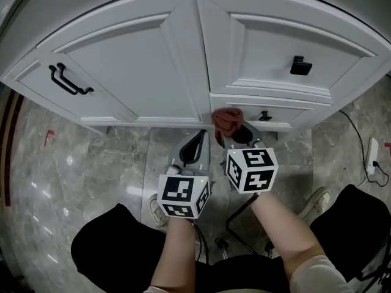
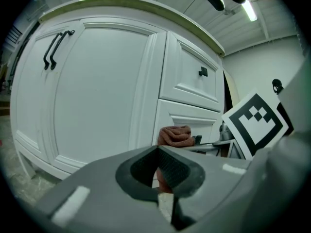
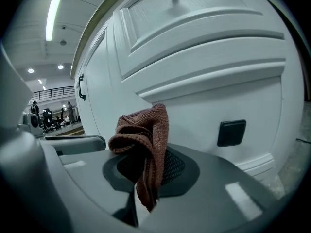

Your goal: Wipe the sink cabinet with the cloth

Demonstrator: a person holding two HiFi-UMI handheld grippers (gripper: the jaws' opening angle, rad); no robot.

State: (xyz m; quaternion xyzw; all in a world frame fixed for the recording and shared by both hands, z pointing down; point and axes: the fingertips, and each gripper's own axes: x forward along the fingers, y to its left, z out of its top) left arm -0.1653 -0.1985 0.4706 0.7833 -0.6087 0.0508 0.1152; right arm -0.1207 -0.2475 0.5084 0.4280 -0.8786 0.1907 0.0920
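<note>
**A:** Start at the left. What lies ahead of the fingers there?

**B:** Ahead and to the left of the left gripper [image 1: 194,146] is the sink cabinet's [image 1: 201,60] wide door [image 1: 128,66] with its black bar handle [image 1: 68,81]. That gripper's jaws are pressed together with nothing in them. It points at the door's right edge and stops short of it.

**A:** And the cloth?

**B:** The cloth [image 1: 227,119] is just to the right of those fingers, in the right gripper [image 1: 239,134], whose jaws are clamped on it. The bunch stands beyond the fingertips, at the upper left corner of the lower drawer [image 1: 293,115]. The drawer's knob [image 1: 265,116] sits a little to the right of the tips.

**A:** Which way does it run?

**B:** Its long axis follows the seam of the jaws, with the bunch past the tips and a thin tail trailing back between the pads. I judge the wipe belongs to the right hand, which is the nearer one. If it pushes forward, the bunch meets the panel first.

**A:** Is it touching?

**B:** In the head view it looks laid on the drawer's corner. The right gripper view adds the pinched tail but not the contact. The left gripper view, from the side, puts the bunch right at the drawer front. I cannot tell whether there is a gap.
</note>
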